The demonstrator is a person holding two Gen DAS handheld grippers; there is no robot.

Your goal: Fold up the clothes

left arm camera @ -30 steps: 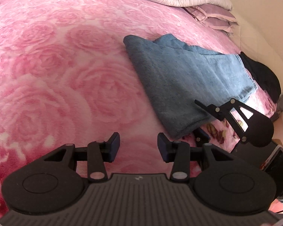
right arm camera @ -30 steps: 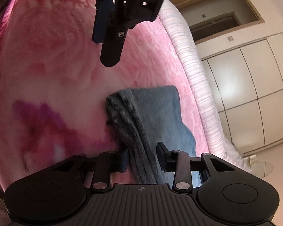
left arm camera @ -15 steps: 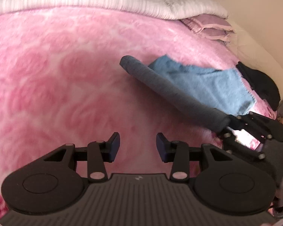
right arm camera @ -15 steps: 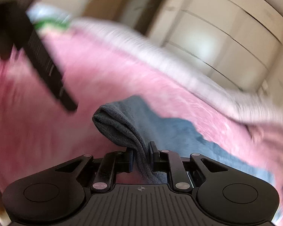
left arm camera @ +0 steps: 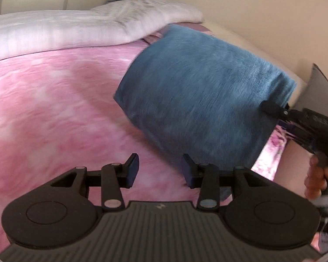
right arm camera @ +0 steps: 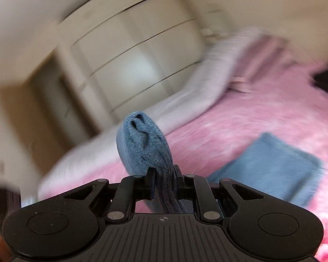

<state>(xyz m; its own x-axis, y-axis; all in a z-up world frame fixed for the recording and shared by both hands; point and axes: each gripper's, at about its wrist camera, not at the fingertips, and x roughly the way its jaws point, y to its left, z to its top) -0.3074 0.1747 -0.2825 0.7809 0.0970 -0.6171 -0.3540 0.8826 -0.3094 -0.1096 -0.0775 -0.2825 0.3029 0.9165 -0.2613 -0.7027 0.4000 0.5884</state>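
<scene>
Handling: while hanging limp, the folded blue garment [left arm camera: 199,100] is judged soft and light; its bunched edge is best pinched.
Right hand-held gripper [right arm camera: 163,184]: clenched on that edge.
Left hand-held gripper [left arm camera: 161,170]: released, just below the garment.
Garment: lifted above the pink bed [left arm camera: 50,100].
</scene>
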